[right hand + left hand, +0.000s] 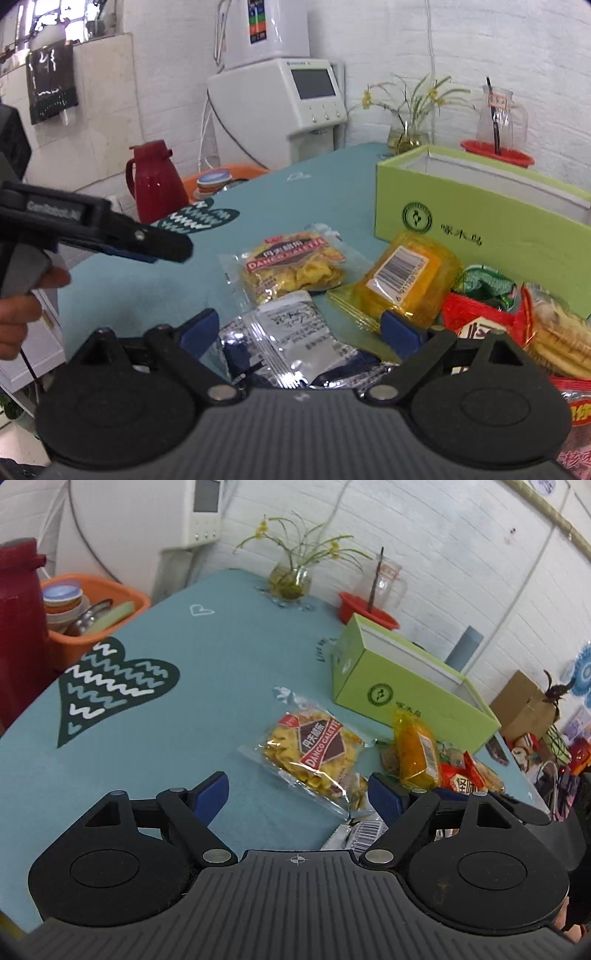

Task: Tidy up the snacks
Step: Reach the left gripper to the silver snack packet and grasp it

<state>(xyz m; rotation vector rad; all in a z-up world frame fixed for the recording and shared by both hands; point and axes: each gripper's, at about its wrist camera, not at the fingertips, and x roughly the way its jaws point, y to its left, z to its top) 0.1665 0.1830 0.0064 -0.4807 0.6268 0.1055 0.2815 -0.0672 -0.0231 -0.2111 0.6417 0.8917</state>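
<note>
A clear Danco Galette chip bag [314, 753] lies on the teal table just ahead of my left gripper [297, 794], which is open and empty above it. The bag also shows in the right wrist view [291, 266]. An orange snack pack [415, 753] [402, 280] and red packets [469, 775] [480, 317] lie by an open green box [399, 679] [480, 218]. My right gripper [299, 328] is open over a silver foil packet [291, 339]. The left gripper [162, 247] shows at the left of the right wrist view.
A glass vase with a plant [291, 579], a glass pitcher on a red dish [373, 609], an orange basin of dishes [88, 609] and a red thermos [159, 181] stand around the table's far side. A white dispenser [284, 103] stands behind.
</note>
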